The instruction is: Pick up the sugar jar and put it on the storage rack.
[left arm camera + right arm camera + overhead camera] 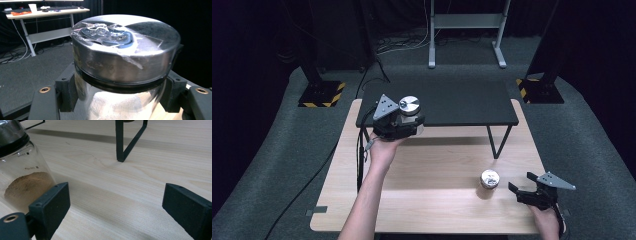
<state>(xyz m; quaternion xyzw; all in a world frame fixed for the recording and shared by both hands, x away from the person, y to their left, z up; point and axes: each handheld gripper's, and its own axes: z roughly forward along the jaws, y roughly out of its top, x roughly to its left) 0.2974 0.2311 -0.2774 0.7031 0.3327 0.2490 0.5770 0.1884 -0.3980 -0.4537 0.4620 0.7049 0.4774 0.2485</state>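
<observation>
So, my left gripper [408,121] has its fingers clamped on the glass body of a jar with a steel lid [409,106], just under the lid's black seal ring. In the left gripper view the pads [67,92] press the glass from both sides, white powder [113,105] sits inside, and a crumpled bit of clear tape [107,33] lies across the lid top. Gripping low on the neck keeps the lid free and the jar upright, so the powder stays settled. I hold the jar in the air at the front left edge of the black shelf [462,102], roughly level with its top; my guess is it's headed onto that shelf.

Left forearm reaches forward and up from the bottom of the high view, palm under the gripper, grey plate on top, fingers pointing away from me.

My right gripper [524,186] rests low at the near right corner of the bench [422,200], fingers spread wide and holding nothing. A second jar [489,178] stands on the bench just beside it, apart from the pads; in the right gripper view it shows brown powder [25,185] at the left, beyond my left-hand finger [51,206]. That hand seems parked facing the jar, ready for a next grab. The shelf's wire leg [125,142] stands farther off.
</observation>
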